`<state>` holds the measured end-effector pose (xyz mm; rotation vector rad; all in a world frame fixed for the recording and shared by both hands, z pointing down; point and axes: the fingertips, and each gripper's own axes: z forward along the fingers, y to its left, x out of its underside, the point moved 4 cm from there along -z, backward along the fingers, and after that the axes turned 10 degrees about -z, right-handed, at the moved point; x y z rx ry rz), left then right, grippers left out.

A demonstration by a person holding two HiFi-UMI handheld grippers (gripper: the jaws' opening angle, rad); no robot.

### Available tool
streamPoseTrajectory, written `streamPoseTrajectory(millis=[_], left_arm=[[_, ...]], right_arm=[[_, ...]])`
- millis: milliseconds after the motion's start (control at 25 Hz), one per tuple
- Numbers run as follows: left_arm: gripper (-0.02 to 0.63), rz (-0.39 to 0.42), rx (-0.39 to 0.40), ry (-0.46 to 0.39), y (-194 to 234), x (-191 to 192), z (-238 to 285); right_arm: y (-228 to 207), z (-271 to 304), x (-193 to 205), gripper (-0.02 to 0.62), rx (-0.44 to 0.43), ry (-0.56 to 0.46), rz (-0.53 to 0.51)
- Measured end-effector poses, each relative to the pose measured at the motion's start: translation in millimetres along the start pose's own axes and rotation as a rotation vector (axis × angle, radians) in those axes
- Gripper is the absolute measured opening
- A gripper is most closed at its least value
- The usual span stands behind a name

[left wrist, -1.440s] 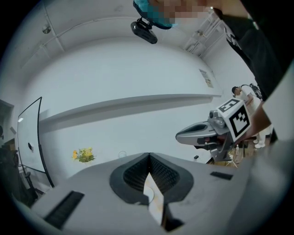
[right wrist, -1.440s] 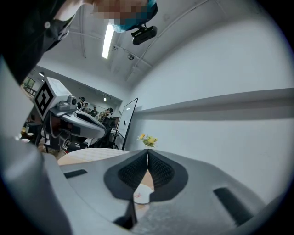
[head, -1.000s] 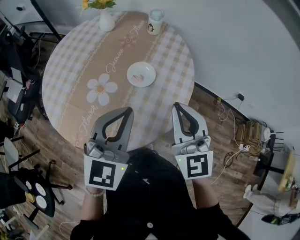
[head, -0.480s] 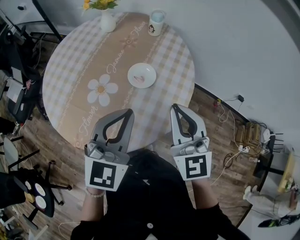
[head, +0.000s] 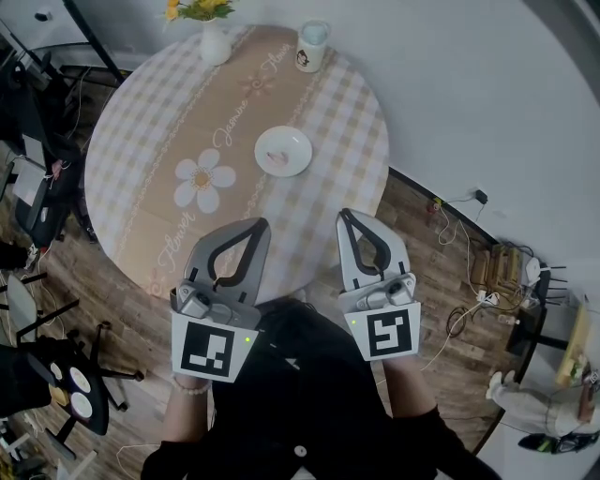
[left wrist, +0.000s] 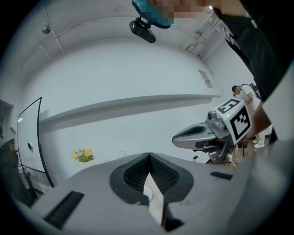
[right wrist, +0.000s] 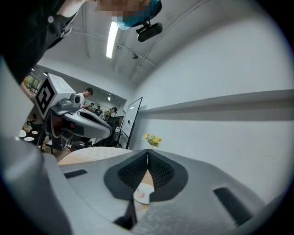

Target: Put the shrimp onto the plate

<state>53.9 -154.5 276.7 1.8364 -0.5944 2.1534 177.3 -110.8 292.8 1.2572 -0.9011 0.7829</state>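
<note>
A small white plate lies on the round checked table, right of the printed daisy. A pink shrimp rests on the plate. Both grippers hover at the table's near edge, well short of the plate. My left gripper is shut with nothing in it, and so is my right gripper. In the right gripper view the plate with the shrimp shows through the gap below the closed tips. The left gripper view shows only a sliver of tablecloth there.
A white vase with yellow flowers and a mug stand at the table's far edge. Dark chairs crowd the left side. Cables and a power strip lie on the wooden floor at the right.
The right gripper has drifted slightly to the left. The left gripper, plate and shrimp stay where they were.
</note>
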Motion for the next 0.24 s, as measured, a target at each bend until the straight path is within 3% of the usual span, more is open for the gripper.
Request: streamPoseTrajectory(millis=[240], left_arm=[[0.0, -0.007, -0.005, 0.001, 1.1, 0.5, 0.0]], right_arm=[[3.3, 2.6, 0.2, 0.002, -0.015, 0.005, -0.012]])
